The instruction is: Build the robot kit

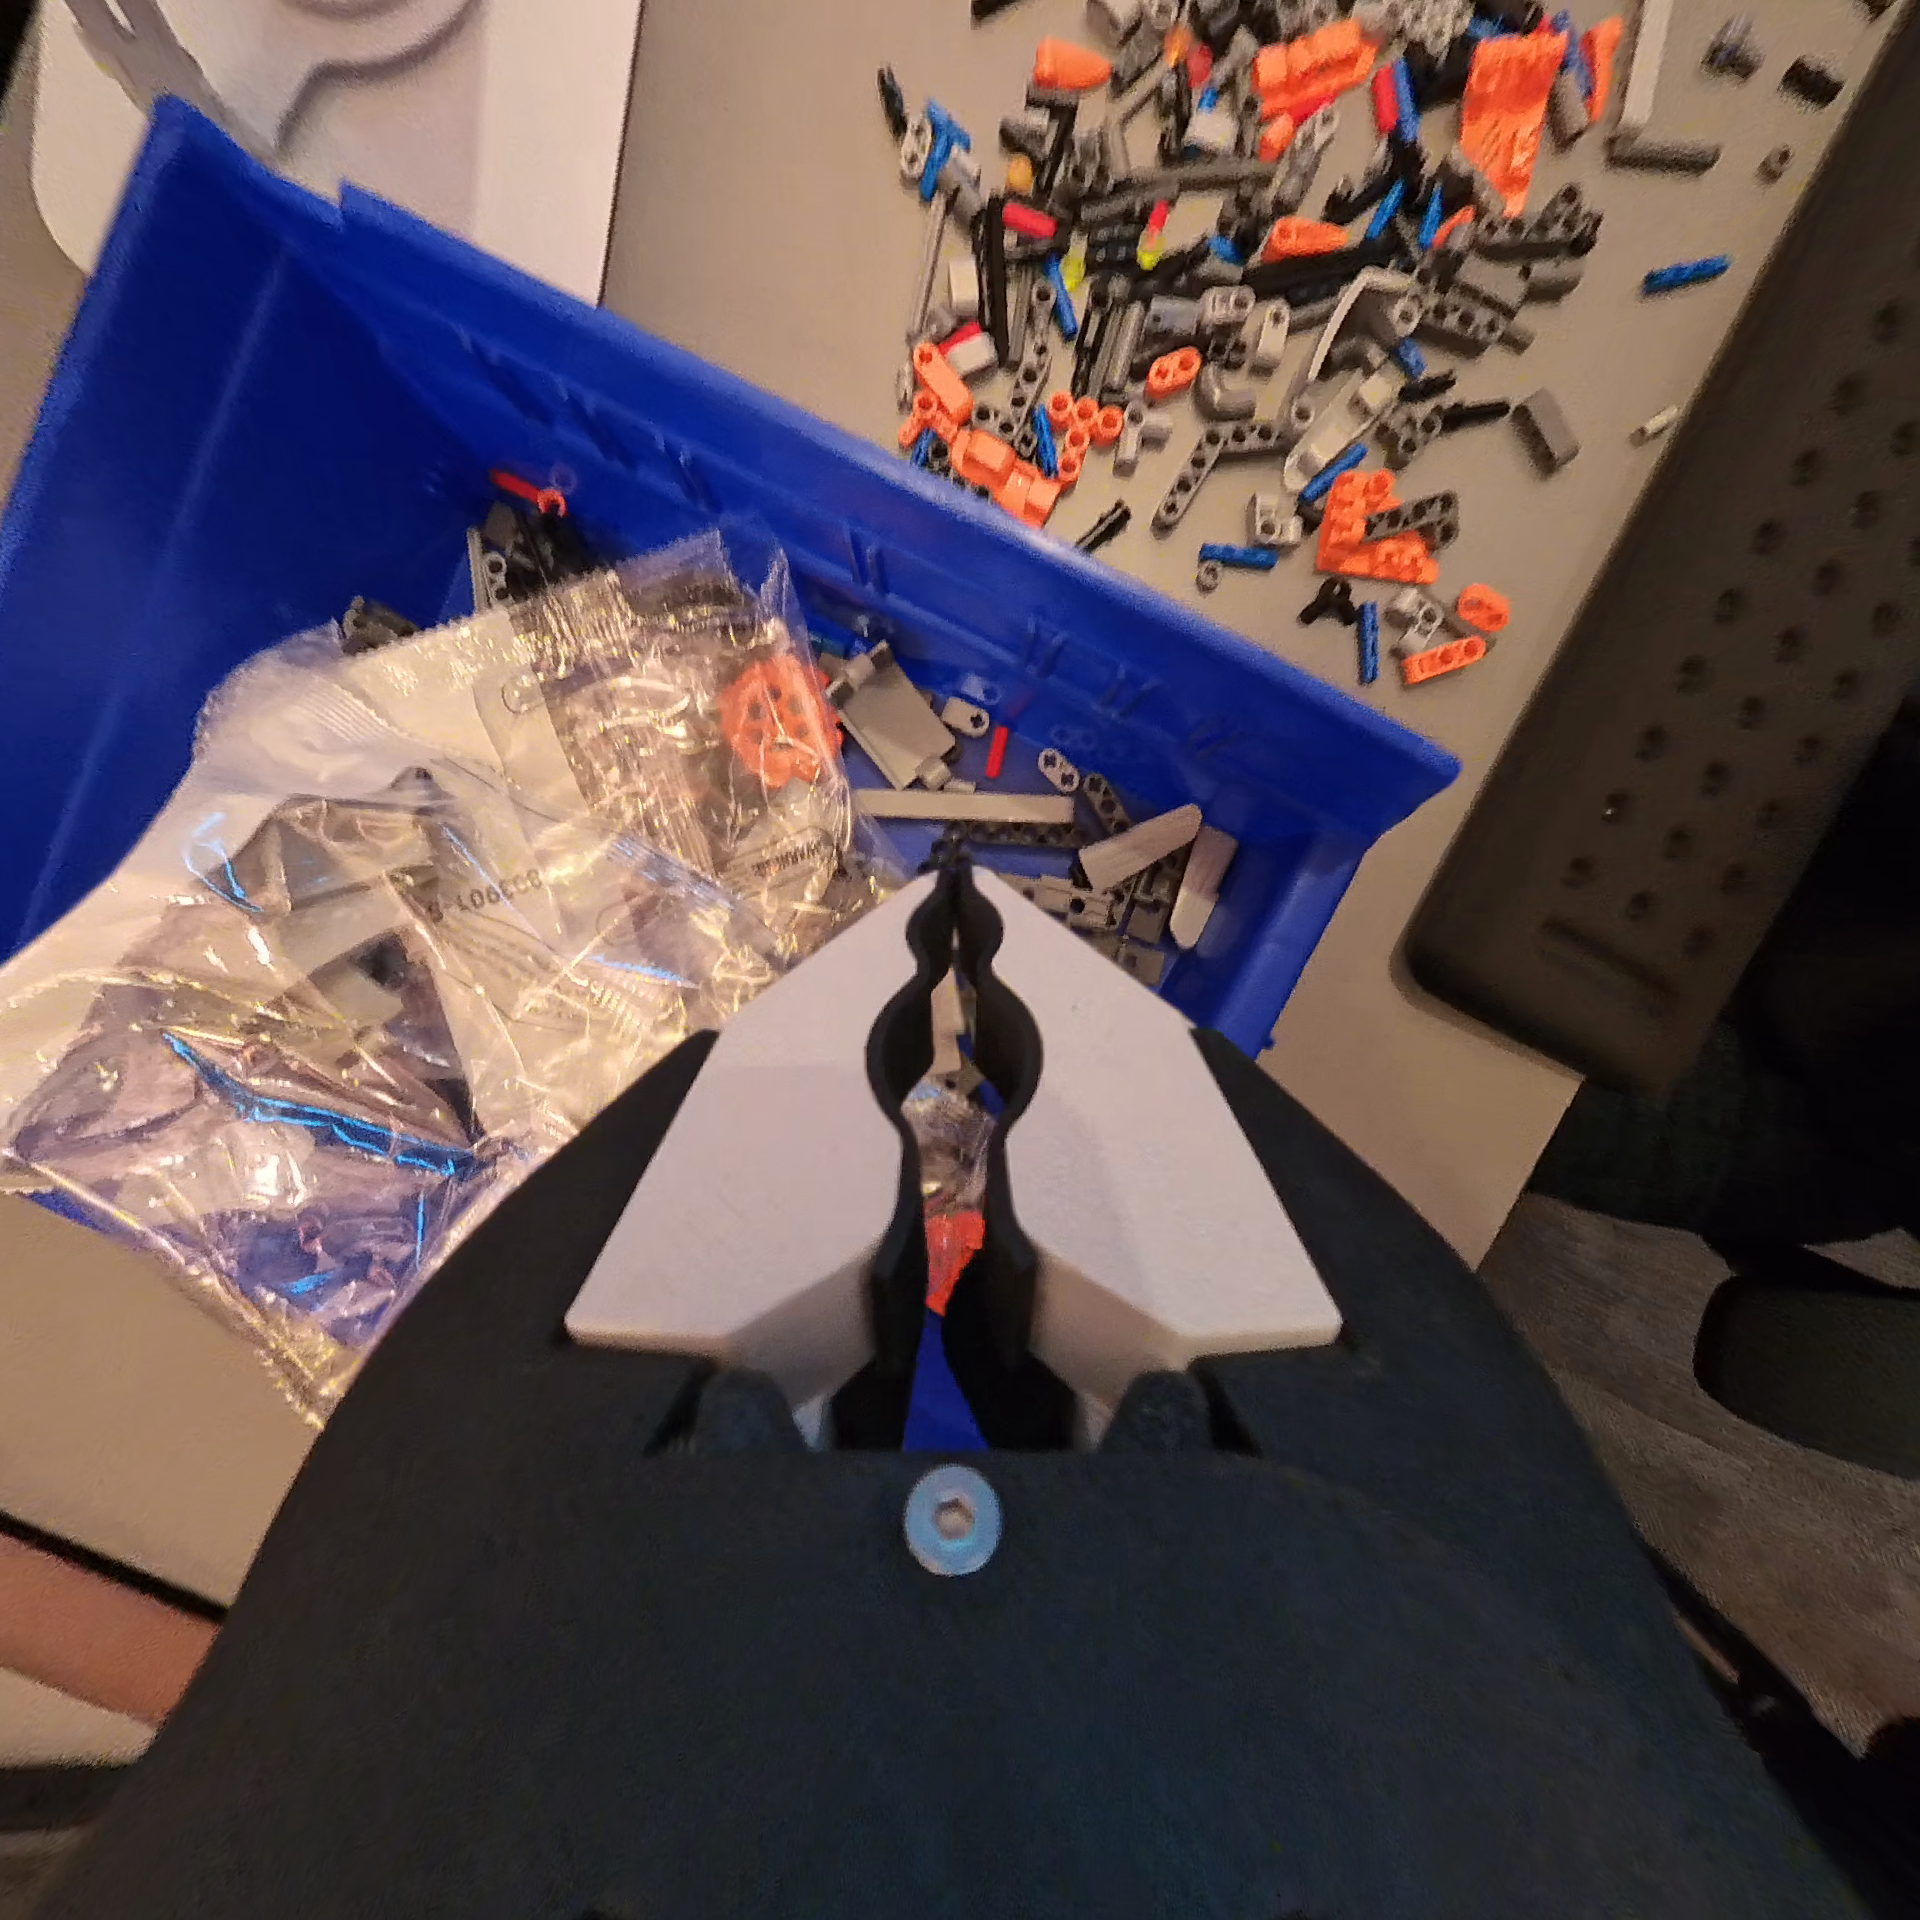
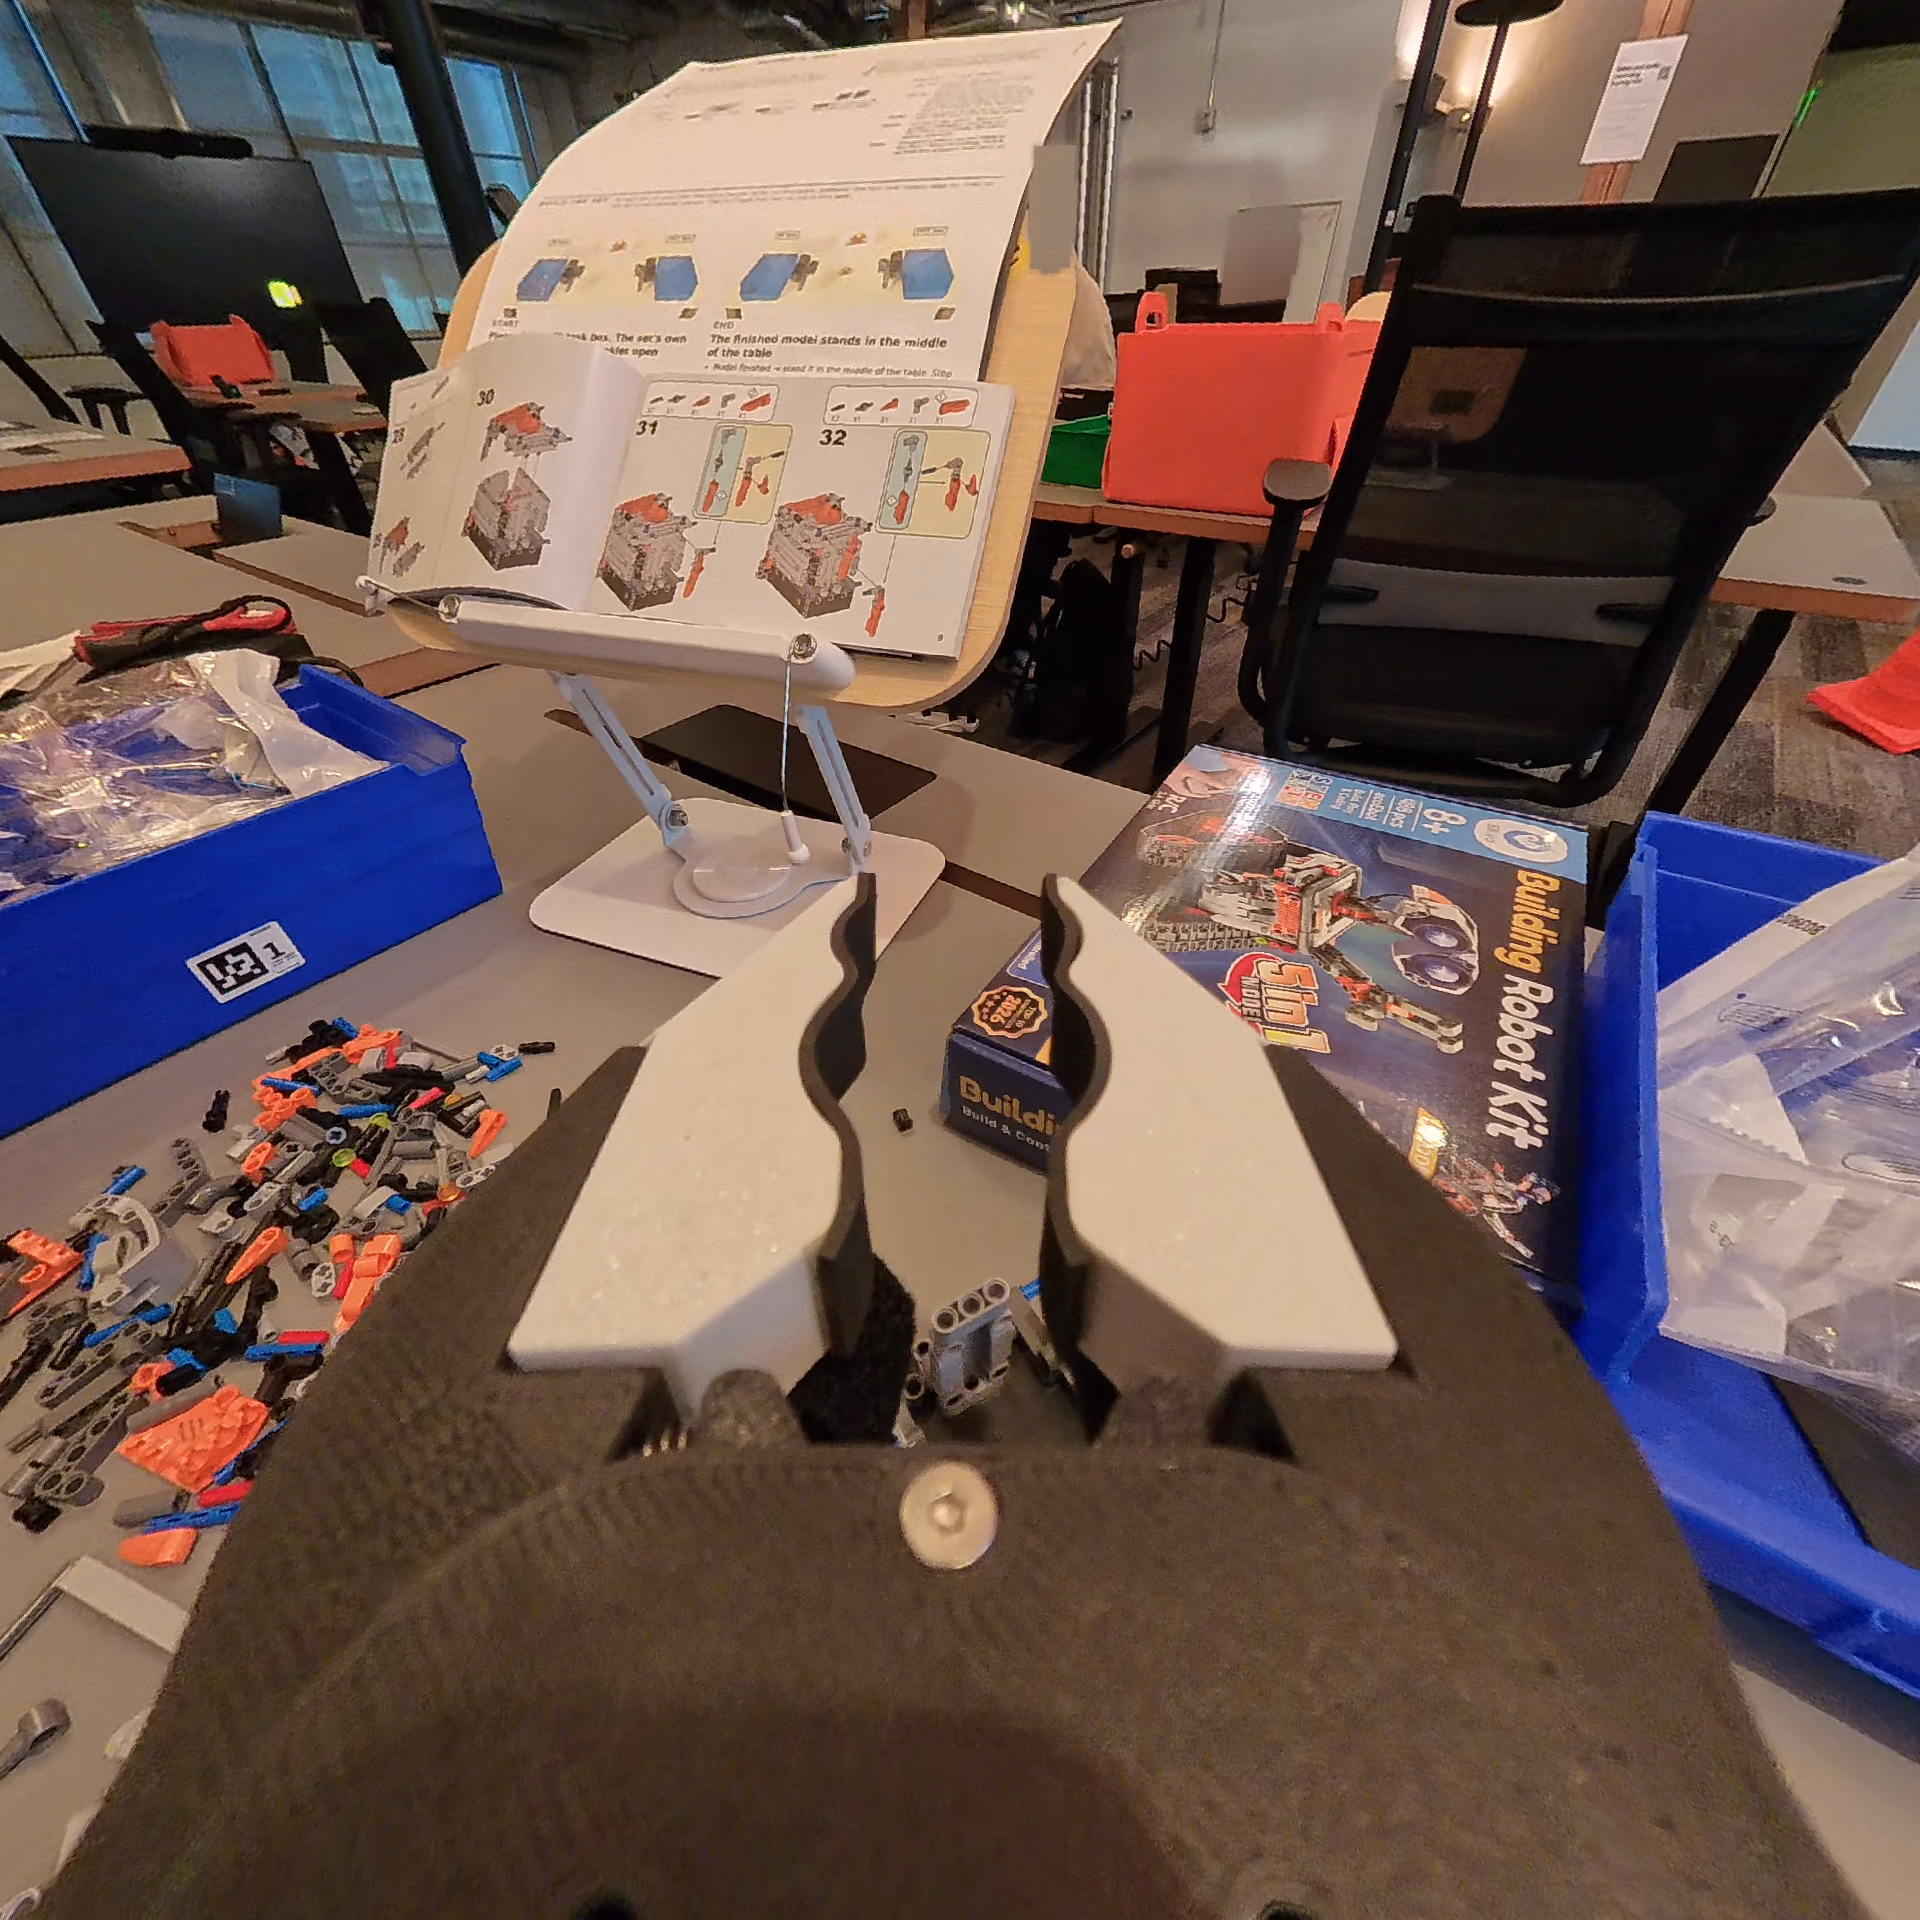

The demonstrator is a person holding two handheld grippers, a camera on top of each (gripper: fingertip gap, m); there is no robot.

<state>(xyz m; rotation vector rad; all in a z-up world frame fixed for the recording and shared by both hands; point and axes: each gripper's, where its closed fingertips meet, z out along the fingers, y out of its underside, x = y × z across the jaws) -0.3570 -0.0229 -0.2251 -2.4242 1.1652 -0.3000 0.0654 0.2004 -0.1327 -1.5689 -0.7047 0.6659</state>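
Note:
My left gripper (image 1: 953,883) is shut and points down into a blue bin (image 1: 312,416). Its tips sit right at a black holed beam (image 1: 1013,831) among loose grey parts on the bin floor; I cannot tell whether anything is pinched. Clear plastic bags (image 1: 364,883) of parts fill the bin's left side, one with an orange wheel (image 1: 774,717) inside. My right gripper (image 2: 958,888) is open and empty above the grey table. A small grey holed part (image 2: 971,1340) lies on the table under its fingers, and a tiny black piece (image 2: 902,1119) lies farther ahead.
A pile of loose orange, blue, grey and black parts (image 2: 260,1195) lies on the table beside the bin (image 2: 260,883); it also shows in the left wrist view (image 1: 1299,260). Ahead stand a book stand with an open booklet (image 2: 727,499), a kit box (image 2: 1351,987), a second blue bin (image 2: 1621,1091) and a black chair (image 2: 1558,468). My hands' fingertips stand some 50 cm from each other. My right tips are roughly 25 cm from the tiny black piece (image 2: 902,1119).

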